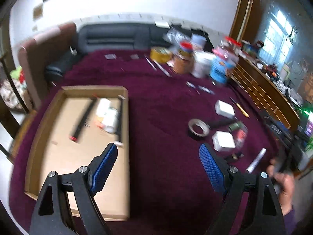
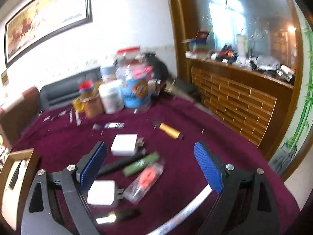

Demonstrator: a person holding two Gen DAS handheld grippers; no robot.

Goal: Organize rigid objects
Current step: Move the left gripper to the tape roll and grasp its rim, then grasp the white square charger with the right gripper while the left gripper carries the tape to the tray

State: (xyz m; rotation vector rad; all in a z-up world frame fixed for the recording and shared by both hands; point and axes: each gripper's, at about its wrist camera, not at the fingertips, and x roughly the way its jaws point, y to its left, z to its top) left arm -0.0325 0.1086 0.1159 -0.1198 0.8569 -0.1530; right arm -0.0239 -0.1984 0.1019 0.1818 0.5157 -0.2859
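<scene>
Plush maroon cloth [image 1: 166, 117]; matt cardboard tray [image 1: 125, 137]; glossy tape roll [image 1: 198, 128].

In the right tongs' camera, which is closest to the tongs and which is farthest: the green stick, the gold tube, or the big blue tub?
Nearest to the right tongs first:
1. Green stick, lying between the fingers.
2. Gold tube, farther back, right of middle.
3. Blue tub, among the jars at the table's far edge.

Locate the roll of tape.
In the left wrist view, the roll of tape lies flat on the maroon cloth, right of the cardboard tray, beside two white boxes.
</scene>
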